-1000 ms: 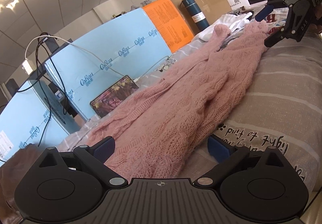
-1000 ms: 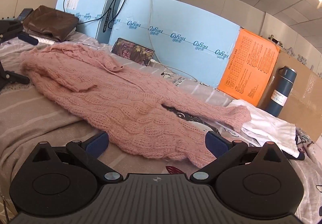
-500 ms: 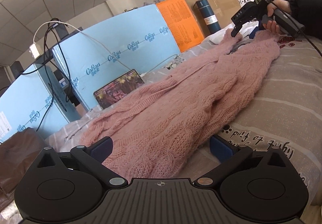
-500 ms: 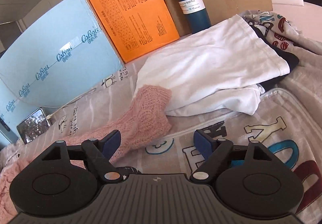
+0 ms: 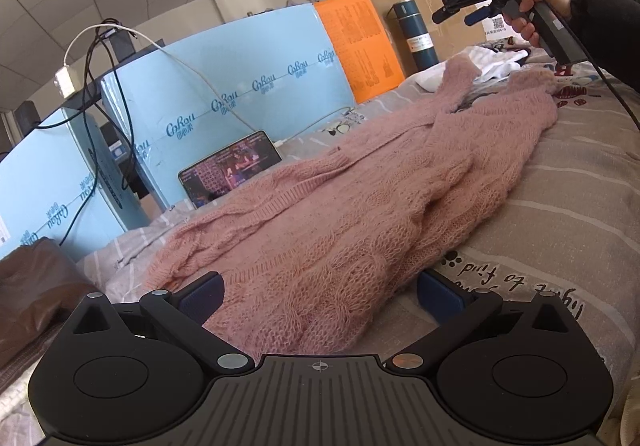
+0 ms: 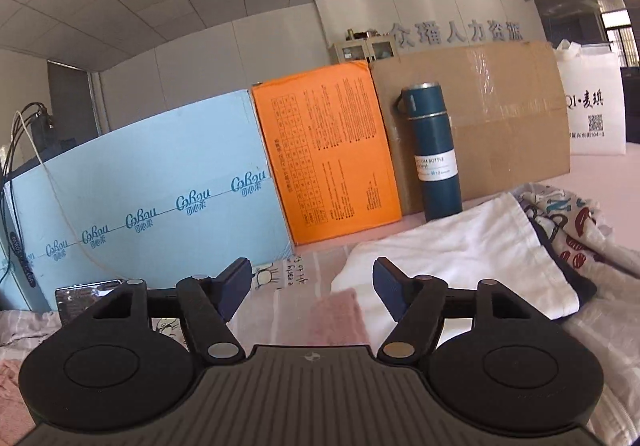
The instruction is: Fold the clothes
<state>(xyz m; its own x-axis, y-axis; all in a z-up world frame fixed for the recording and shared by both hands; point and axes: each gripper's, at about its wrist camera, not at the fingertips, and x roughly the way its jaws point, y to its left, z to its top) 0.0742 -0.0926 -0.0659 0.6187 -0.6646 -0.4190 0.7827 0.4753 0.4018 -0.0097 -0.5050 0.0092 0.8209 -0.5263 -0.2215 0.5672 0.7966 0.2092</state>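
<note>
The pink knitted cardigan [image 5: 360, 205] lies spread along the striped bedsheet [image 5: 560, 226], and every place here is given from it. At its near hem the left gripper [image 5: 320, 288] sits low with its fingers spread wide, the hem lying between them but not pinched. Behind the cardigan's left side a phone [image 5: 230, 169] leans against the blue foam boards [image 5: 240, 93], with cables [image 5: 92, 57] hanging above. Beyond its far sleeve stand the orange sheet [image 5: 360, 45] and the blue bottle [image 5: 416, 33]; a white folded garment [image 6: 460, 246] lies just past the sleeve end. The right gripper [image 6: 312, 286], held by the person's hand [image 5: 532, 13], hangs in the air above that far sleeve; its jaws have just been closing, yet they stand apart with nothing between them.

The step in hand looks like taking hold for the first fold. To do it well, each gripper should probably pinch a single edge, hem at one end and sleeve cuff [image 6: 340, 310] at the other, lifting only enough to carry it across.

Open sheet lies to the cardigan's right; the boards, phone and bottle crowd its far side.
</note>
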